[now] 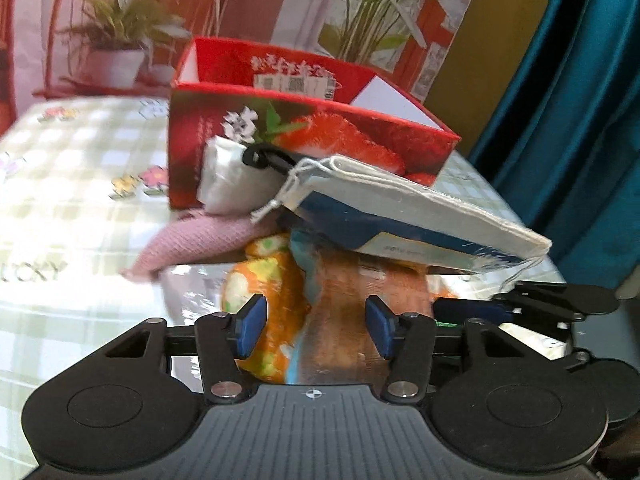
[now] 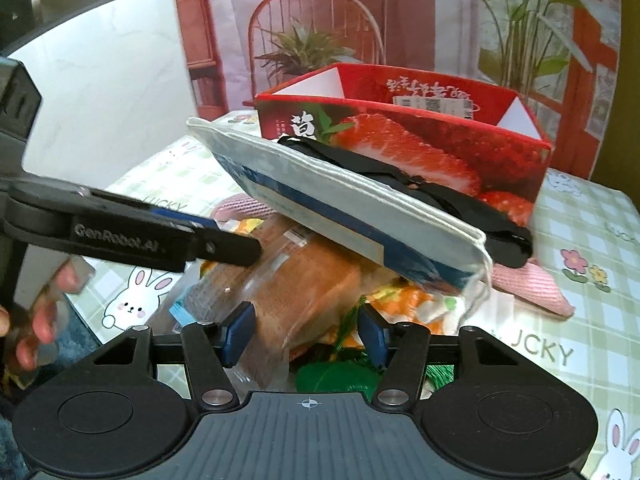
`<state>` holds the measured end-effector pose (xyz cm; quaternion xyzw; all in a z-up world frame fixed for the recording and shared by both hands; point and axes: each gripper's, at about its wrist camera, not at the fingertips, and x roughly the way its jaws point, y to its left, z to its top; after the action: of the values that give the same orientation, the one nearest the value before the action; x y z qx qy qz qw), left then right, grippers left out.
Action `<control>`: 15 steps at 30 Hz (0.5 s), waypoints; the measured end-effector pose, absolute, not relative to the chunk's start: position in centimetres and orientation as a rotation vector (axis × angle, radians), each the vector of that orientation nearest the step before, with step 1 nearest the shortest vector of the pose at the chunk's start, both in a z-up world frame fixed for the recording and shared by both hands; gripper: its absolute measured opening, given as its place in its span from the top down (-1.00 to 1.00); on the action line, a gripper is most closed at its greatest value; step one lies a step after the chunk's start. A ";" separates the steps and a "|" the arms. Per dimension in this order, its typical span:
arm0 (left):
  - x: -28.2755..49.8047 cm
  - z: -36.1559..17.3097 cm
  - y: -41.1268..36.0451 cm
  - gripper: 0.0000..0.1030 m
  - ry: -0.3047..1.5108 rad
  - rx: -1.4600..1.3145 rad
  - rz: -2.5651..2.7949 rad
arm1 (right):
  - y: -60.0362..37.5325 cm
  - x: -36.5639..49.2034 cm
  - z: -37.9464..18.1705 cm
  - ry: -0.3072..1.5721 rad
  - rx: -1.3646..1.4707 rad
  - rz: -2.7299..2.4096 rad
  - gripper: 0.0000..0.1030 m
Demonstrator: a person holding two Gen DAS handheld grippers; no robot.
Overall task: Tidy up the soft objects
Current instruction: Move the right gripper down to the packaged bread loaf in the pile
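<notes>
Left gripper (image 1: 316, 326) jaws wide, nothing between them, facing the bagged bread loaf (image 1: 352, 300). Right gripper (image 2: 306, 332) likewise wide and unladen, at the loaf's other side. Pile just ahead on the table: white drawstring pouch (image 1: 404, 208) tilted on top, pink cloth (image 1: 192, 248), orange floral piece (image 1: 264, 304). Red strawberry box (image 1: 304, 136) behind; what it holds is hidden. Sorting looks barely begun.

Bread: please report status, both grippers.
Both grippers open, straddling bread. White pouch lies tilted across the pile, overhanging bread. Red box behind.
</notes>
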<state>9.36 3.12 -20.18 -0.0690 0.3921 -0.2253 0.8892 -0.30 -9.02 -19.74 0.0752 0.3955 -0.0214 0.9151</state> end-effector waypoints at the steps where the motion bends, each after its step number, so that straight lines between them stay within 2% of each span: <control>1: 9.5 -20.4 3.1 -0.11 0.820 -0.160 -0.488 | -9.1 -0.2 -19.8 0.813 0.160 -0.041 -0.04; 6: 9.3 -21.0 2.6 -0.10 0.813 -0.153 -0.534 | -9.2 -0.1 -20.0 0.810 0.180 -0.033 -0.07; 15: 8.8 -21.5 2.6 -0.09 0.803 -0.180 -0.541 | -9.4 -0.7 -20.3 0.786 0.211 -0.038 0.01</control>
<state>8.76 2.57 -21.50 -0.0864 0.3855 -0.2598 0.8812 -0.72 -9.40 -20.30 0.1025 0.3821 -0.0183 0.9182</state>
